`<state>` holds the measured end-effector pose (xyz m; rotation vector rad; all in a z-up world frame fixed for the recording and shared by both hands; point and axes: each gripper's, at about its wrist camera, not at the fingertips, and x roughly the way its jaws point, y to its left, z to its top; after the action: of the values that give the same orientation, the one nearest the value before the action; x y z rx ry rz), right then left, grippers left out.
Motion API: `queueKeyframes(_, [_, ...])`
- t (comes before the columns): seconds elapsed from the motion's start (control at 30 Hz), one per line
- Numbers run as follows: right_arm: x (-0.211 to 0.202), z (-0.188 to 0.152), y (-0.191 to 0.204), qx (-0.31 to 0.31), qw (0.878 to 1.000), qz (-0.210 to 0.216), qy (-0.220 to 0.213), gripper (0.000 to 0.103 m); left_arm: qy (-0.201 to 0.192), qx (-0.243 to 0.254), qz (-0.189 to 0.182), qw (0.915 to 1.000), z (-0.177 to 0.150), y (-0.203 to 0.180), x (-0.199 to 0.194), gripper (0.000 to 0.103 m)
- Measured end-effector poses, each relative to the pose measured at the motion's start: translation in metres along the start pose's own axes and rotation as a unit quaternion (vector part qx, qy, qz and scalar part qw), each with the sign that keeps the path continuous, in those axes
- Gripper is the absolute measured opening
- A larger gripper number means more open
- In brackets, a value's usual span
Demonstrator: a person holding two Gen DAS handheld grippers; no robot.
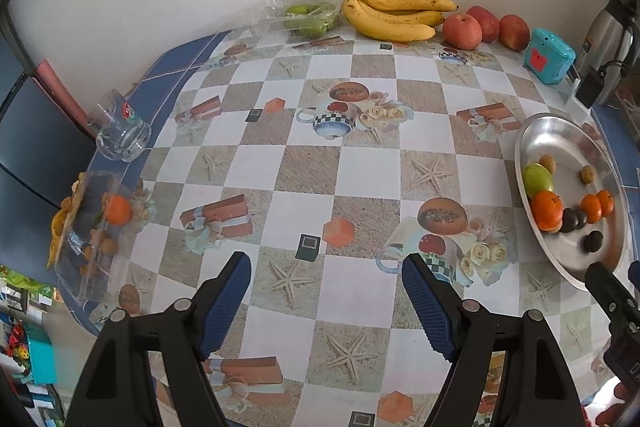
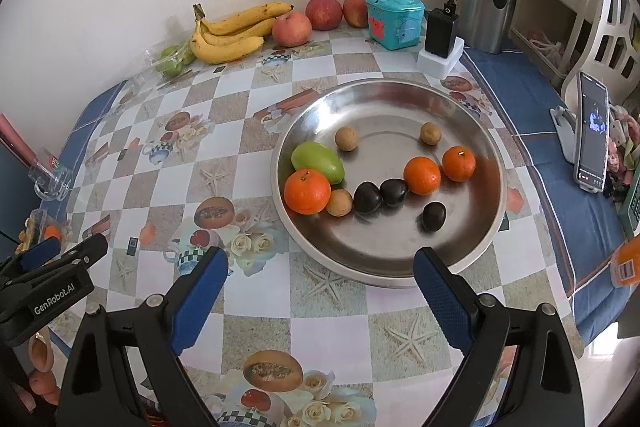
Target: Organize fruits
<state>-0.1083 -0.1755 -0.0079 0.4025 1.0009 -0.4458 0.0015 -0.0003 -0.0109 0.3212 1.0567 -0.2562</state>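
A: Where are the fruits lying right now?

B: Most are sitting in the steel tray (image 2: 472, 131): three tangerines (image 2: 307, 191), a green mango (image 2: 318, 155), three dark plums (image 2: 367, 197) and three small tan longans (image 2: 346, 138). Against the wall, bananas (image 2: 228, 35) and three apples (image 2: 292, 29) are lying loose, and a clear tub of green fruit (image 1: 306, 17) is sitting beside the bananas.

A: Anything else waiting?

B: A clear box (image 1: 90, 227) at the table's left edge is holding one more tangerine and some longans.

A: Which tool is nearer to what?

B: The right gripper (image 2: 320, 291) is hovering just short of the tray's near rim, pointing straight at it, with the plums directly ahead. The left gripper (image 1: 326, 295) is hanging over bare tablecloth (image 1: 360, 167), with the box off to its left and the tray to its right; I judge it the better placed for the box.

A: And their jaws?

B: Both are standing wide apart, gripping nothing. Each gripper is tilting down toward the table.
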Motion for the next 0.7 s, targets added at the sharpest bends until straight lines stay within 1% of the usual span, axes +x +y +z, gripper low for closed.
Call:
queueKeyframes(0.17, [0.0016, 0.0011, 0.0010, -0.005, 1.000, -0.007, -0.001, 0.094, -0.004, -0.001, -0.003, 1.0000, 0.0010, -0.0005, 0.0007, 0.081])
queueKeyframes(0.4, [0.0047, 0.0020, -0.0018, 0.001, 1.000, -0.009, 0.003, 0.094, -0.003, -0.009, -0.017, 0.9998, 0.0021, 0.0008, 0.0025, 0.081])
queueKeyframes(0.7, [0.0045, 0.0025, -0.0054, 0.007, 1.000, -0.012, 0.003, 0.094, -0.005, -0.007, -0.021, 0.9997, 0.0021, -0.0006, 0.0025, 0.081])
